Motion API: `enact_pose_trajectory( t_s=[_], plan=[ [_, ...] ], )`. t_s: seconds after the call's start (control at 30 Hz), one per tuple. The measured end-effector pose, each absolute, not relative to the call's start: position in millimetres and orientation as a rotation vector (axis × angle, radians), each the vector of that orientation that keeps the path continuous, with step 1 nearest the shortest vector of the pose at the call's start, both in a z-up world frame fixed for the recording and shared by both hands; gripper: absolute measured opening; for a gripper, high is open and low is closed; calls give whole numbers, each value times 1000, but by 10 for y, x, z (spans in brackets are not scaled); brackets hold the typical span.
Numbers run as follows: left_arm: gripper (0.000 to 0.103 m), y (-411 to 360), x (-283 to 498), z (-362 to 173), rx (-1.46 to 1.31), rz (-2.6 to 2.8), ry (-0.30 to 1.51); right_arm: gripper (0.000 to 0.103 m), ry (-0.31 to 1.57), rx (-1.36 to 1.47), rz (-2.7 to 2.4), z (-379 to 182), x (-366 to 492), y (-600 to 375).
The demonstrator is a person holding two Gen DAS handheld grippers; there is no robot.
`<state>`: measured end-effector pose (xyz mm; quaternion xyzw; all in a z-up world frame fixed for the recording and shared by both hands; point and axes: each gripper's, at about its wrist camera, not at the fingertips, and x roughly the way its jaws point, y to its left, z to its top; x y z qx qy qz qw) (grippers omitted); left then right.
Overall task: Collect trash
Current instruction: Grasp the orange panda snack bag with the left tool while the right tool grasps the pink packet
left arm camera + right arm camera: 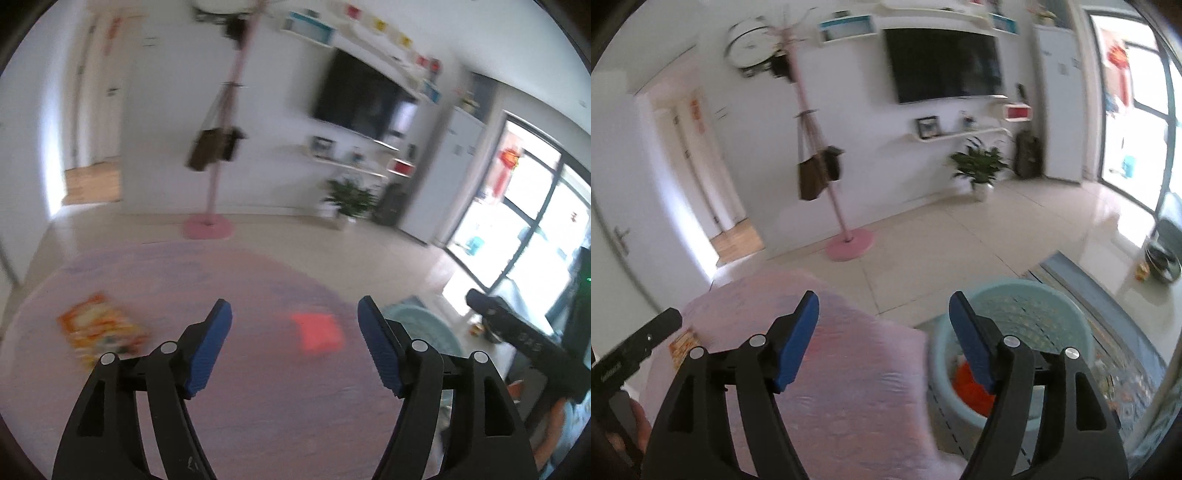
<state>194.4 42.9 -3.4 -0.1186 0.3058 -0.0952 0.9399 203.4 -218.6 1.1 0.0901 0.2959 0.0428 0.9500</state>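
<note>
In the left wrist view an orange and yellow snack wrapper (99,328) lies at the left of a table with a pink cloth (258,387), and a flat red wrapper (319,330) lies near its right edge. My left gripper (295,325) is open and empty above the table, the red wrapper just beyond its fingertips. My right gripper (884,317) is open and empty over the table's right edge. A light blue trash basket (1027,306) stands on the floor by the table with orange-red trash (971,387) inside. The basket's rim also shows in the left wrist view (424,325).
A pink coat stand (849,240) with hanging bags stands on the tiled floor beyond the table. A potted plant (980,166) sits under the wall-mounted TV (945,62). A patterned rug (1108,332) lies under the basket. A glass balcony door (1137,122) is at the right.
</note>
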Motion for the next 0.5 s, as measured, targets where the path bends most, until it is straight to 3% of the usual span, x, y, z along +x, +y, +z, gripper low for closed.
enact_pose_trajectory(
  t_s=[0.23,0.5],
  plan=[
    [70,1427,1994,-317,-328,18,705,74,675,81,205,-154,2277,-1429],
    [68,2019,2175,-776,-438,140,809,74,708,42,208,-598,2606,-1075]
  ],
)
